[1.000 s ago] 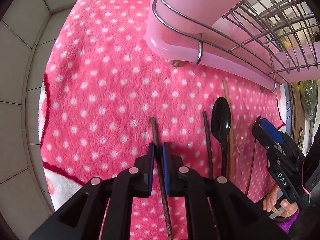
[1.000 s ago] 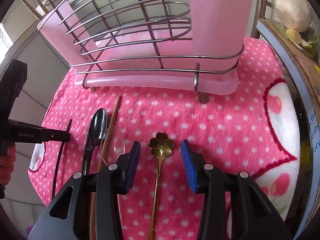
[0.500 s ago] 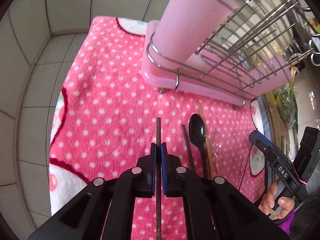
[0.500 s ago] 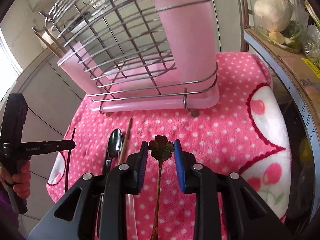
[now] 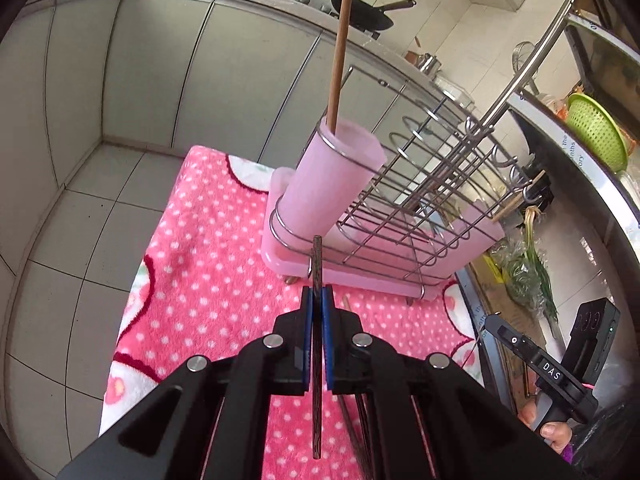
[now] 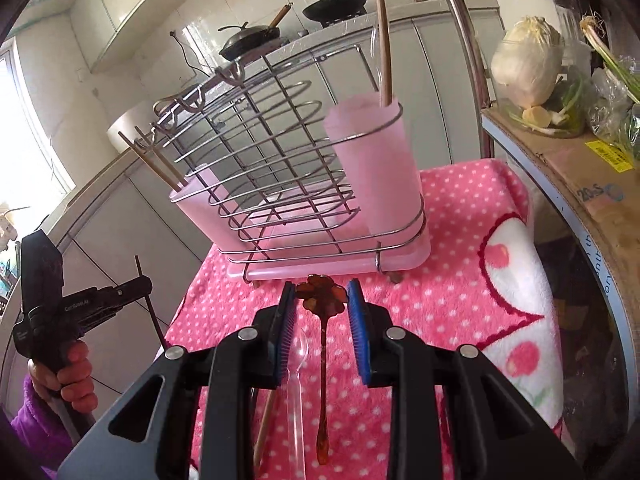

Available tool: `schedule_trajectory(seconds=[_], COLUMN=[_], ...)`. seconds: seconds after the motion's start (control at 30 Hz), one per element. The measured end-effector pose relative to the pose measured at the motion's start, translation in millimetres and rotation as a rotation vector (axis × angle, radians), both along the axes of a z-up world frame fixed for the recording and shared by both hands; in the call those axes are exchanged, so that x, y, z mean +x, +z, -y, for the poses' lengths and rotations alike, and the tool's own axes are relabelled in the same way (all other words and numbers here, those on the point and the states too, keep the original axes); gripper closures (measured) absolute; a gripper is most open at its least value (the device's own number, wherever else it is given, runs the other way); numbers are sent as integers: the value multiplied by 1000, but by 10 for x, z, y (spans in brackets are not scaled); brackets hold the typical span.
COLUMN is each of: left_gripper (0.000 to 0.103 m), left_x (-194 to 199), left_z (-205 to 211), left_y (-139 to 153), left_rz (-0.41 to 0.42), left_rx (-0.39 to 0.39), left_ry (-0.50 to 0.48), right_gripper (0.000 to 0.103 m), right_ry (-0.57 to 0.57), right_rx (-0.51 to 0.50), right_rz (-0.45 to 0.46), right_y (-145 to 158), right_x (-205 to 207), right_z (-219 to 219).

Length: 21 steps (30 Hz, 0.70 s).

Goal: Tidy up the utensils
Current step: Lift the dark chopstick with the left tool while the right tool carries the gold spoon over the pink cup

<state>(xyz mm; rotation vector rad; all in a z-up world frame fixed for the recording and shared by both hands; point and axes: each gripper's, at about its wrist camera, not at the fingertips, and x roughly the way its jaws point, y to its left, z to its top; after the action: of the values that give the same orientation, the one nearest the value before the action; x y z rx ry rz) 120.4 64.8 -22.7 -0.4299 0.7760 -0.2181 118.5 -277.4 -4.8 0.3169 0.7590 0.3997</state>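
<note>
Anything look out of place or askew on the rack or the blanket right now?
Nothing spilled or damaged. The rack stands upright on the pink blanket. Loose utensils lie on the blanket: a clear plastic spoon and a wooden chopstick. Each gripper holds one item: left gripper a dark chopstick, right gripper a flower-headed spoon.

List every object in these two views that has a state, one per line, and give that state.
Left tongs: shut on a dark chopstick, lifted.
Right tongs: shut on a gold spoon, lifted.
Rack: upright on the pink towel.
Pink cup: upright, one brown chopstick inside.
Clear spoon: lying on the towel.
</note>
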Motion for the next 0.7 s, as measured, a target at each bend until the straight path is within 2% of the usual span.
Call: schedule_trajectory(seconds=[0.33,0.7], left_gripper=[99,99], left_x=[-185,-204], left_z=[-75,-34], left_y=[409,621], left_rz=[148,207], left_rx=[-10,-26], left_ry=[2,-17], right_gripper=[76,76], right_ry=[2,-7], right_rx=[43,46], right_rz=[44,79], right_y=[265,546], right_x=[-71,-69], right_z=[65,120])
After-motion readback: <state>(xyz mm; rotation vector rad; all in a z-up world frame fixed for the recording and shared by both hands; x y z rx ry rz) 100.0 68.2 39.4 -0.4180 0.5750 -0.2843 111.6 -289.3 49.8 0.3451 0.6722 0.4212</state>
